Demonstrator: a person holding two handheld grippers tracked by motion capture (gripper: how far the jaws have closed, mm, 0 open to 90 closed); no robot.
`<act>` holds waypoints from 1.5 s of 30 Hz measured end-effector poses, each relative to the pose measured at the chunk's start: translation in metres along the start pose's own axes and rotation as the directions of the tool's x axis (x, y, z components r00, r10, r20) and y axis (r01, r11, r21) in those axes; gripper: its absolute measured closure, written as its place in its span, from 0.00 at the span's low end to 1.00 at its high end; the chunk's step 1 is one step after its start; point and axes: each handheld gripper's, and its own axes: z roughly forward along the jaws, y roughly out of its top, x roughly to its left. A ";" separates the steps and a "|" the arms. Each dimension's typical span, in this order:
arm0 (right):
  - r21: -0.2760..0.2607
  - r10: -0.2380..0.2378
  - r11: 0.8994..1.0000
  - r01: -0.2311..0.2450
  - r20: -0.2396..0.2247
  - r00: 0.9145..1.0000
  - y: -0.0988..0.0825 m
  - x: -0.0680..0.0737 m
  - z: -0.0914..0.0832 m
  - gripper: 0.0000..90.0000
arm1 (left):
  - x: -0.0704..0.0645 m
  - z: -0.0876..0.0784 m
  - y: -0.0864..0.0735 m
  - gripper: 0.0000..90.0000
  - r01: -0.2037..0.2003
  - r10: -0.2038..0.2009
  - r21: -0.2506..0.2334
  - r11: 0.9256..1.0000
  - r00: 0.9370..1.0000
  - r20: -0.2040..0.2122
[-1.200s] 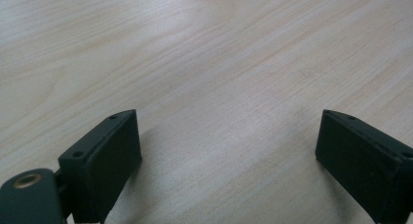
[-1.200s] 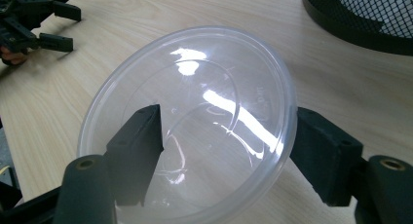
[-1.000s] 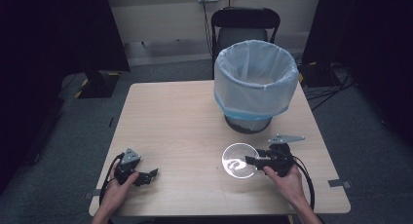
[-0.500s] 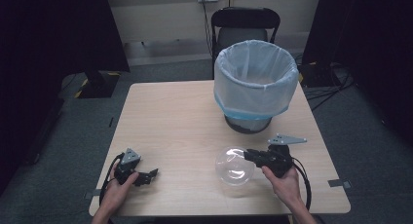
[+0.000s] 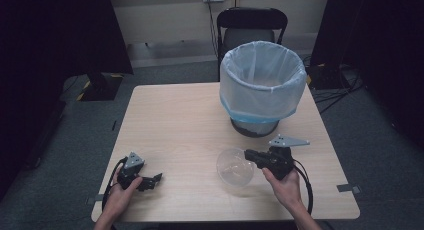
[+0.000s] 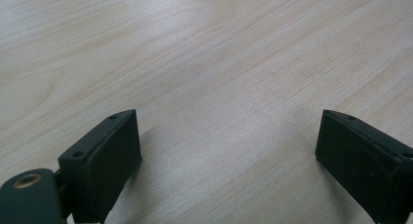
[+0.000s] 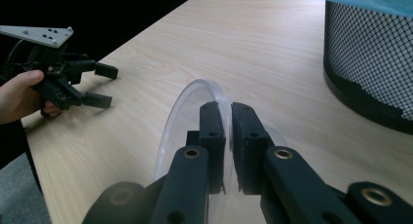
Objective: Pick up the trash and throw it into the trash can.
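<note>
A clear plastic bowl (image 5: 234, 168) hangs tilted above the table's front right, held by its rim. My right gripper (image 5: 249, 154) is shut on that rim; in the right gripper view the thin clear wall (image 7: 187, 107) runs between the two closed jaws. A mesh bin (image 5: 262, 85) lined with a white and blue bag stands just beyond it, its black mesh base (image 7: 370, 63) close at the right. My left gripper (image 5: 156, 180) rests at the table's front left, open, with bare wood between its jaws (image 6: 229, 151). It also appears far off (image 7: 100, 85) in the right gripper view.
The light wooden table (image 5: 175, 125) has wide bare room across its middle and left. A black chair (image 5: 252, 27) stands behind the bin. Dark curtains and cables surround the table on a grey floor.
The right gripper has lifted the bowl off the table and tipped it up on its side. The left gripper has stayed still.
</note>
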 end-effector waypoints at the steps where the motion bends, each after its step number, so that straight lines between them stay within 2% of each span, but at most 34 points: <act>1: -0.006 -0.003 1.000 0.003 -0.001 1.000 0.001 0.000 0.001 0.93 | 0.000 0.000 0.000 0.10 0.001 -0.001 0.000 1.000 1.000 0.000; 8: -0.022 -0.009 1.000 0.009 -0.005 1.000 0.007 0.002 0.003 0.93 | 0.000 0.000 0.000 0.10 0.001 -0.001 0.000 1.000 1.000 0.000; 18: -0.084 -0.021 0.996 0.020 -0.014 1.000 0.024 0.003 0.005 0.93 | 0.000 0.000 0.000 0.10 0.001 -0.001 0.000 1.000 1.000 0.000; 24: -0.135 -0.035 0.990 0.031 -0.029 0.999 0.039 0.007 0.004 0.93 | 0.000 0.000 0.000 0.10 0.000 0.000 0.000 1.000 1.000 0.000; 27: -0.180 -0.040 0.983 0.033 -0.036 0.999 0.049 0.010 0.002 0.93 | 0.000 0.000 0.000 0.10 0.001 -0.001 0.000 1.000 1.000 0.000; 32: -0.210 -0.048 0.977 0.039 -0.040 0.998 0.060 0.014 0.001 0.93 | 0.000 0.000 0.000 0.10 0.001 -0.001 0.000 1.000 1.000 0.000; 35: -0.244 -0.070 0.968 0.056 -0.047 0.996 0.074 0.019 -0.001 0.93 | 0.000 0.000 0.000 0.10 0.000 0.000 0.000 1.000 1.000 0.000; 38: -0.256 -0.073 0.965 0.058 -0.049 0.996 0.079 0.020 -0.002 0.93 | 0.000 0.000 0.000 0.10 0.001 -0.001 0.000 1.000 1.000 0.000; 39: -0.275 -0.078 0.959 0.062 -0.045 0.996 0.085 0.020 -0.003 0.93 | 0.000 0.000 0.000 0.10 0.001 -0.001 0.000 1.000 1.000 0.000; 44: -0.308 -0.082 0.949 0.064 -0.044 0.996 0.096 0.020 -0.006 0.93 | 0.000 0.000 0.000 0.10 0.001 -0.001 0.000 1.000 1.000 0.000; 45: -0.327 -0.088 0.943 0.068 -0.048 0.995 0.104 0.021 -0.008 0.93 | 0.000 0.000 0.000 0.10 0.000 0.000 0.000 1.000 1.000 0.000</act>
